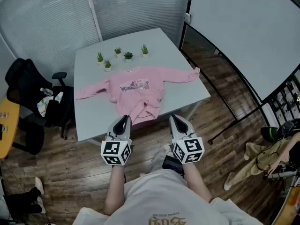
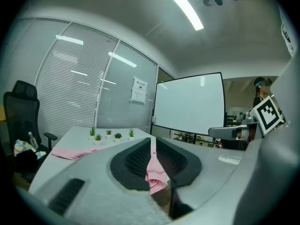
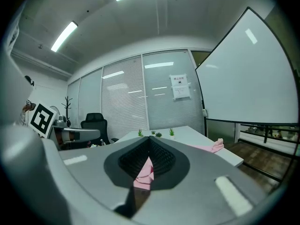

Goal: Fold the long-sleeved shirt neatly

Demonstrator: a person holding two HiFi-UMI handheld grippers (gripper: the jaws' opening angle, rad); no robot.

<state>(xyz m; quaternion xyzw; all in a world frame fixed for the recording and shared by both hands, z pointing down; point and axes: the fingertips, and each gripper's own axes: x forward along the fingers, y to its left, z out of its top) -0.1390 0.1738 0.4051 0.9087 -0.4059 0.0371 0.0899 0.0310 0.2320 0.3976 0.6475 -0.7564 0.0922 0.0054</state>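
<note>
**A:** Near side first. Left gripper (image 1: 124,119) and right gripper (image 1: 176,119) are level, just off the table's (image 1: 93,121) near edge. Both have jaws together with nothing pinched. The pink in each slit reads as cloth beyond, not cloth held.

**B:** Shirt?

**A:** The shirt (image 1: 136,90) lies mid-table, front up. The hem (image 1: 143,112) is bunched at the near edge, close by the left gripper. The sleeves are spread, with the right cuff (image 1: 196,72) at the right edge. The plants (image 1: 123,55) stand just behind the collar, toward the far edge.

**B:** Failure modes?

**A:** 1) The hem is rumpled, so a pinch there likely takes several layers and the fold comes out skewed.
2) Closed jaws pushed into the cloth would shove it farther instead of gripping it. They need to part first.
3) The right cuff sits on the edge, so any tug toward that side may slide the sleeve off.
4) A sleeve lifted and swung back could clip the pots.

**B:** Worst one?

**A:** The hem, I think. Smooth it before folding.
</note>
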